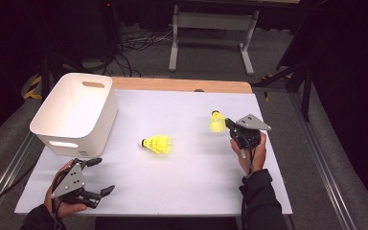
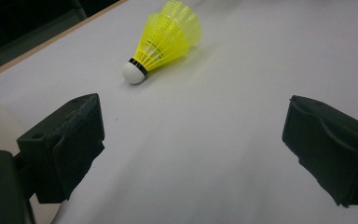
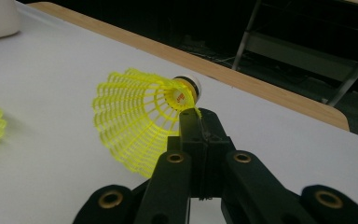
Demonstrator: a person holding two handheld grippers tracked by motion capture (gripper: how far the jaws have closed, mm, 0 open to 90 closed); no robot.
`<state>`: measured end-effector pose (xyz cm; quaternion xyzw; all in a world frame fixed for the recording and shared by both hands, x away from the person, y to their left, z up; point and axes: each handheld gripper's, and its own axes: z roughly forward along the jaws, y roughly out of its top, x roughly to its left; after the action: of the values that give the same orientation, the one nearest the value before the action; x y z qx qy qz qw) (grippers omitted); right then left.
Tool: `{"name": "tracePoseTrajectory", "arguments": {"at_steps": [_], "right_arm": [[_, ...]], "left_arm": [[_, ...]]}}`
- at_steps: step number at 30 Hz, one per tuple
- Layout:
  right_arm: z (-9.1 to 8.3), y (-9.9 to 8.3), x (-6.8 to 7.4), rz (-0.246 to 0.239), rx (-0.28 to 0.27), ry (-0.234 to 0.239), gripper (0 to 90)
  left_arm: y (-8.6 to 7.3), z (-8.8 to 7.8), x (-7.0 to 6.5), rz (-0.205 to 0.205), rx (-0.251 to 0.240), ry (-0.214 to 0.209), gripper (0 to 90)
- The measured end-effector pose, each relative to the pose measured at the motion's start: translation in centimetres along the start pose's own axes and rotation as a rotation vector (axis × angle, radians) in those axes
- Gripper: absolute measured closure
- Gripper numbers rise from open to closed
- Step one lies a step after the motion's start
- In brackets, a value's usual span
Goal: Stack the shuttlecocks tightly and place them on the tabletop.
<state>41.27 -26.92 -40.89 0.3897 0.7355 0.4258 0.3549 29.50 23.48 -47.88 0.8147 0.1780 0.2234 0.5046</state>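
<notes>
At your far left sits the white bin (image 1: 74, 112), on the back-left part of the surface (image 1: 191, 187); from the high view you can see only part of its inside, and no shuttlecock shows in that part, so judge the sorting as barely begun. Just in front of the bin, near the front-left corner, your left gripper (image 1: 97, 177) rests low with its jaws spread wide and nothing between them — in the left gripper view its two black pads (image 2: 70, 140) frame bare surface, with the lying shuttlecock (image 2: 165, 39) well ahead of them, cork end toward you and to the left. In the high view that same shuttlecock (image 1: 157, 143) lies on its side near the middle of the surface, apart from both grippers, so it is the piece left to fetch. Further right, your right gripper (image 1: 228, 123) is clamped fully shut on the skirt of the second shuttlecock (image 1: 216, 122), pinching the yellow mesh close to the cork; the right gripper view shows this held shuttlecock (image 3: 140, 123) lifted clear of the surface, cork pointing away from you. What looks done is one pick-up — what remains, as you would likely read it, is carrying this one across to the bin, letting go, then collecting the middle one.
</notes>
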Motion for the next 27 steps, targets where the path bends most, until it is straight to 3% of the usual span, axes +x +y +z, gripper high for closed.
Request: {"name": "tracePoseTrajectory", "arguments": {"at_steps": [16,27], "right_arm": [[-3.0,0.3,0.8,-0.040,-0.046,0.118,90.0],[-3.9,0.0,2.4,-0.120,-0.045,0.214,90.0]], "left_arm": [[0.0,0.1,0.0,-0.002,0.004,-0.003,6.5],[-0.1,0.2,-0.1,0.004,0.010,-0.007,6.8]]}}
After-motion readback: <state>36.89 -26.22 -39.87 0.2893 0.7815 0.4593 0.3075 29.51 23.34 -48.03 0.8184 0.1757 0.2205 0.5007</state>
